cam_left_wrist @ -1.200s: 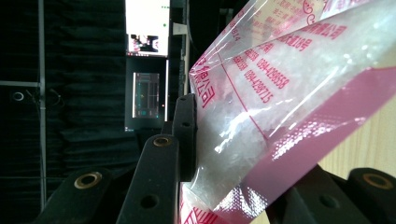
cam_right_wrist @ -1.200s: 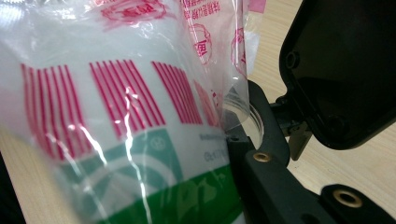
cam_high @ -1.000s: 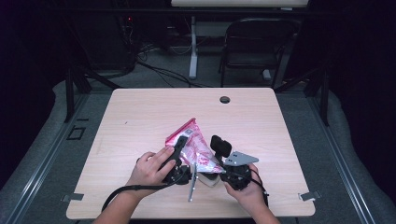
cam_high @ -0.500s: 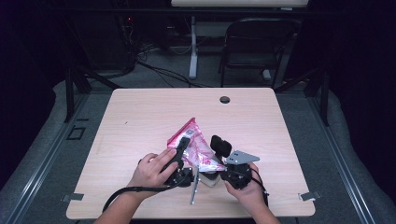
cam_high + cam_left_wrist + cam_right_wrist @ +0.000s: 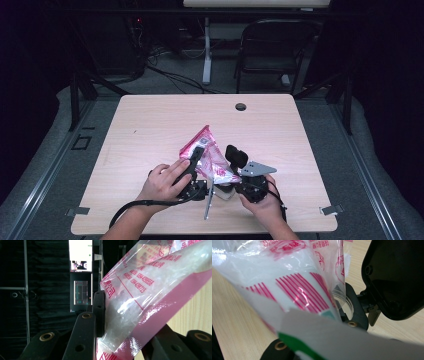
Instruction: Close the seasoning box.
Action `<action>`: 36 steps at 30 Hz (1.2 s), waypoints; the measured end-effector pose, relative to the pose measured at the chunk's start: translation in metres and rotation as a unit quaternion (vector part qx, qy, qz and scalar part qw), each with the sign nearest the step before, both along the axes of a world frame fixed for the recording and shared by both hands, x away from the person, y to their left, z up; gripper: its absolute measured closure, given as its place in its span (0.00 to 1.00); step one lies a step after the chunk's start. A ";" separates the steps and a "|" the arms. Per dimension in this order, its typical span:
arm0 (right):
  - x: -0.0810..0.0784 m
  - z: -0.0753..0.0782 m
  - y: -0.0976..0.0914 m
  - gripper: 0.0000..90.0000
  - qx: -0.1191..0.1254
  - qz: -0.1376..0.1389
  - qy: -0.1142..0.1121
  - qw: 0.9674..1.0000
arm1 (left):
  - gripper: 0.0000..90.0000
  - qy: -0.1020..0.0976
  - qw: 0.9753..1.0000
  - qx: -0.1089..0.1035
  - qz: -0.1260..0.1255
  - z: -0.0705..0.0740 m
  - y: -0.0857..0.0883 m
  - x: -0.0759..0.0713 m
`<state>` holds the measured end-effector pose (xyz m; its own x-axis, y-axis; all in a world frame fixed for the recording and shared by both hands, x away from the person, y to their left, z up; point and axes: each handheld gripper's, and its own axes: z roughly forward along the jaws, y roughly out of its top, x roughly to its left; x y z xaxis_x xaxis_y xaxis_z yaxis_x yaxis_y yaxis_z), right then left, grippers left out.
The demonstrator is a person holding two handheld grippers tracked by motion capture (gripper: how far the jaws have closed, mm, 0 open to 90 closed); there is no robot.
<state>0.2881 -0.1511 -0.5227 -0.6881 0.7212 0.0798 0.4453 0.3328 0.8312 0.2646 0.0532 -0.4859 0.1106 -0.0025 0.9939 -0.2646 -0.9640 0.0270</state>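
A clear plastic bag (image 5: 210, 150) with pink edges and red print, with white contents, is held up over the front middle of the wooden table (image 5: 150, 125). My left gripper (image 5: 196, 159) is shut on its left side. In the left gripper view the bag (image 5: 150, 290) runs between the black jaws of that gripper (image 5: 130, 322). My right gripper (image 5: 235, 165) grips the bag's lower right corner. In the right gripper view the bag (image 5: 294, 285) drapes over that gripper (image 5: 319, 327), hiding most of both jaws, and a grey and green strip lies across the bottom.
A small dark round hole (image 5: 241, 106) sits near the table's far edge. A chair (image 5: 272, 55) and table legs stand beyond. A glossy black housing (image 5: 392, 277) is close at the right of the right gripper view. Bare wood lies left, right and behind the bag.
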 end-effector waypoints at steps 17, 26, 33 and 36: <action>0.000 -0.001 0.002 1.00 -0.005 0.001 0.002 1.000 | 0.83 0.009 1.000 -0.007 0.001 -0.001 0.000 0.000; 0.000 -0.001 0.002 1.00 -0.005 0.000 0.002 1.000 | 0.83 0.004 1.000 -0.008 -0.005 -0.001 0.000 0.000; 0.000 -0.001 0.002 1.00 -0.004 -0.001 0.002 1.000 | 0.83 0.003 1.000 -0.010 -0.006 -0.001 0.000 0.000; 0.000 -0.002 0.002 1.00 -0.004 0.000 0.000 1.000 | 0.83 0.004 1.000 -0.010 -0.006 -0.001 0.000 0.000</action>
<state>0.2885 -0.1489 -0.5242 -0.6878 0.7220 0.0746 0.4456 0.3389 0.8286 0.2645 0.0530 -0.4866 0.1183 0.0154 0.9929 -0.2751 -0.9602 0.0477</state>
